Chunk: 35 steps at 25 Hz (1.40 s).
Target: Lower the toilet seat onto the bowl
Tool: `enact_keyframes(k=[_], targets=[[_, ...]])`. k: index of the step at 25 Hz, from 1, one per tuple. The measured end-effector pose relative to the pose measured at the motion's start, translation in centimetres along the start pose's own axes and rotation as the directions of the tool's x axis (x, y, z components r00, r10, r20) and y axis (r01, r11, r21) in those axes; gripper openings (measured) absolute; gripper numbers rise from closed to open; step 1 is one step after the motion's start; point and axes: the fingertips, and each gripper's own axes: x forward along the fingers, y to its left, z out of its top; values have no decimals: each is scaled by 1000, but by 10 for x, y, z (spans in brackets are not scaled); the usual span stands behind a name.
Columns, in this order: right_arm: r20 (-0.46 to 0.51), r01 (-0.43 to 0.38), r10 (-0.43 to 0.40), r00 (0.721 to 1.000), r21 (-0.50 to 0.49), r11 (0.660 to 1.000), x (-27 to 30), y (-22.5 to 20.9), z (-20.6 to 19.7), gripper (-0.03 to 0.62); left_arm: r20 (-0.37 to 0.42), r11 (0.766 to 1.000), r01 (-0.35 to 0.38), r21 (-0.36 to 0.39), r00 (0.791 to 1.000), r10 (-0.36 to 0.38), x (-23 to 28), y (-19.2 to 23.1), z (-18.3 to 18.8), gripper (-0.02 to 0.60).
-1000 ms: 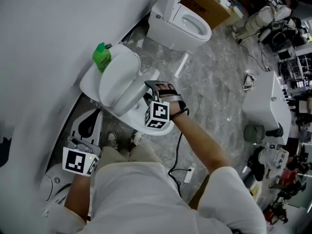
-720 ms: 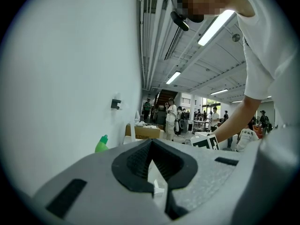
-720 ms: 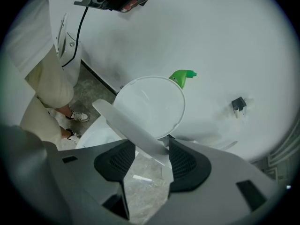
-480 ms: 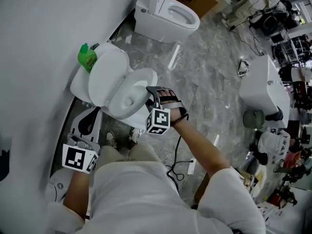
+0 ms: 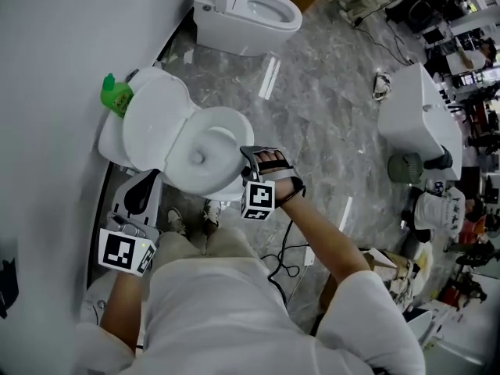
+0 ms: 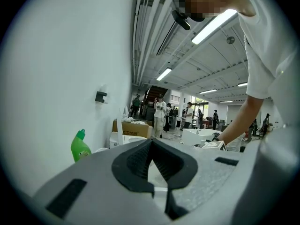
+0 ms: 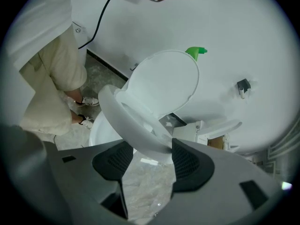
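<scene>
Descent nearly complete: white plastic toilet seat (image 5: 230,131) has swung from half-raised almost onto the white ceramic bowl (image 7: 101,132); right claw (image 7: 149,146) is spreading around its rim, left claw (image 6: 152,149) pressed together.

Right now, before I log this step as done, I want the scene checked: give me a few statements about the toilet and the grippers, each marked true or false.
1. The toilet lid is raised. True.
2. The green bottle lies on the floor. False: it stands upright behind the lid, by the wall.
3. The toilet seat is between the right gripper's jaws. True; those jaws are opening.
4. The left gripper grips the seat as well. False: it is low beside the person, jaws together on nothing.
5. This is the only toilet in view. False: a second toilet stands farther along the wall.
</scene>
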Motion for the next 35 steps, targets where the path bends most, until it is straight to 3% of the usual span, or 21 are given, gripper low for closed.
enact_keyframes(k=[12, 24, 29, 35], targets=[[-82, -54, 51, 995, -36, 998, 13, 47, -57, 264, -60, 999, 34, -3, 998, -34, 28, -23, -18, 1], [-93, -241, 239, 966, -4, 971, 15, 84, -85, 267, -74, 999, 35, -2, 997, -35, 49, -50, -22, 1], [-55, -381, 386, 921, 77, 921, 14, 94, -89, 268, -79, 1000, 26, -4, 997, -26, 52, -59, -26, 1], [72, -525, 528, 846, 286, 802, 12, 88, -89, 260, -86, 1000, 18, -3, 996, -18, 57, -67, -28, 0]])
